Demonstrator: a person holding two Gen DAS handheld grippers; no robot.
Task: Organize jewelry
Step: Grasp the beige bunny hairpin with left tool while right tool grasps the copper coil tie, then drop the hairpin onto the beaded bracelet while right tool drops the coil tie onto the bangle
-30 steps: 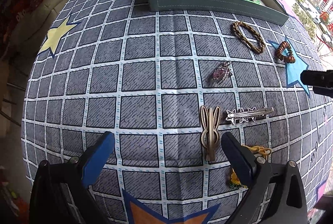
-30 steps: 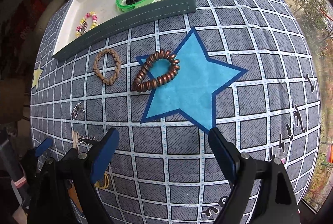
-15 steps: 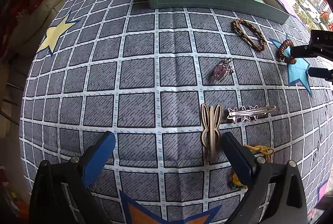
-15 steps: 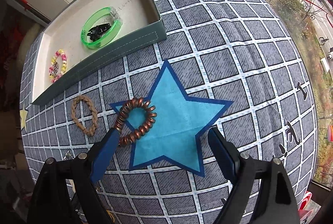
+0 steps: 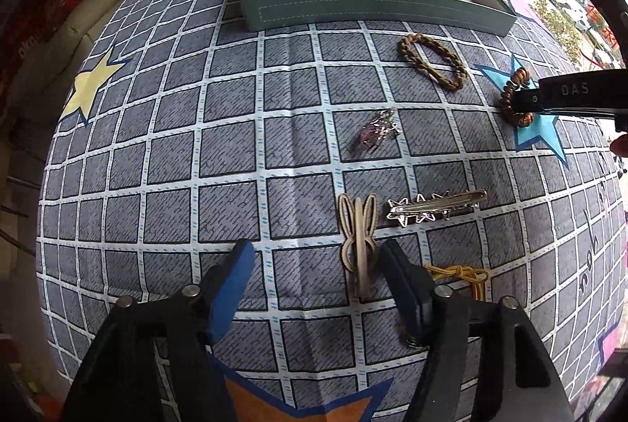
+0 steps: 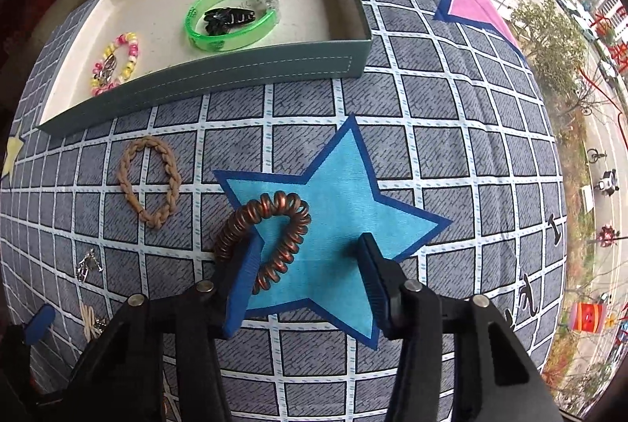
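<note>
Open right gripper point(image 6: 310, 257) astride coil hair tie point(image 6: 263, 234)

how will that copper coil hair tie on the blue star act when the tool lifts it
The copper-coloured spiral coil hair tie will probably stretch and sag, since its loop already lies pulled into a teardrop. It looks light and hollow. The glossy coils may slip between the right tool pads, which stand open around one side.

Three hair ties — braided point(image 5: 431, 61), spiral point(image 6: 267, 233), yellow point(image 5: 463, 274) — two bracelets point(image 6: 231, 15), three clips point(image 5: 359, 241), one tray point(image 6: 204, 76).
</note>
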